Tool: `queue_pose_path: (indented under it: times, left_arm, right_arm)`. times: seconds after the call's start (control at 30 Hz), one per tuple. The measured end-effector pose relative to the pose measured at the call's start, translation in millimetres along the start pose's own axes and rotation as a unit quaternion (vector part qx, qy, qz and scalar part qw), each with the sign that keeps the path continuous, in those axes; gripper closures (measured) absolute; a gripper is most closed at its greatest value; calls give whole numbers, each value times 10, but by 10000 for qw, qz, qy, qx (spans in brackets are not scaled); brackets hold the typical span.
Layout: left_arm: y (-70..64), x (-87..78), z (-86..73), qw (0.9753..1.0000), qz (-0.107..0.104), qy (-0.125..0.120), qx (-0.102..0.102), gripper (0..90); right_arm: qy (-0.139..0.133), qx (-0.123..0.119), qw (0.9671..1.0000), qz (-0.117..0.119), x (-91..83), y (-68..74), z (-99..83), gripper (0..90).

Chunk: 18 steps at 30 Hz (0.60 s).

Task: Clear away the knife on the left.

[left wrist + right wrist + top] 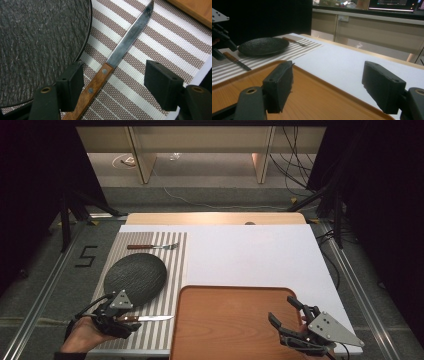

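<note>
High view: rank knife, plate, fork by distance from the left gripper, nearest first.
From the left gripper:
1. Knife: between the open jaws, on the striped mat, near edge.
2. Plate: just beyond, mid-mat.
3. Fork: far end of the mat, past the plate.

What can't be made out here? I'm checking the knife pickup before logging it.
- Knife: handle end leaves the left gripper view's bottom edge beside a pad.
- Fork: prongs too small in the high view.
- Right gripper: rear cut off at the high view's bottom edge.
</note>
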<state>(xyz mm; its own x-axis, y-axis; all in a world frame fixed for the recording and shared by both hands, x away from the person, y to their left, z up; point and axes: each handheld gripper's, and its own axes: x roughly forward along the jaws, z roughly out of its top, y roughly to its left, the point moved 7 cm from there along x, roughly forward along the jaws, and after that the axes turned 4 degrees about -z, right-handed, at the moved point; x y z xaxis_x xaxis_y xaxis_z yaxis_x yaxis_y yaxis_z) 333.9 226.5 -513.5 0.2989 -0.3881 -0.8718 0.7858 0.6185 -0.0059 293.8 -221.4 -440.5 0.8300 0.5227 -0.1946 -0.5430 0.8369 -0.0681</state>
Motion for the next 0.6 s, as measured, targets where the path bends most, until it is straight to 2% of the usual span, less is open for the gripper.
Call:
queue_pose_path:
  times: [0.1, 0.2, 0.6]
  left_arm:
    - [-7, 18, -16, 10000, -59, 54, 48, 331]
    - [8, 49, -44, 9998, -89, 181, 11, 351]
    - [84, 114, -82, 9997, -51, 195, -143, 435]
  right_arm:
    - [-6, -11, 10000, 4, 0, 1, 1, 261]
    - [-5, 6, 10000, 0, -4, -1, 2, 261]
    - [-11, -13, 10000, 12, 1, 3, 2, 262]
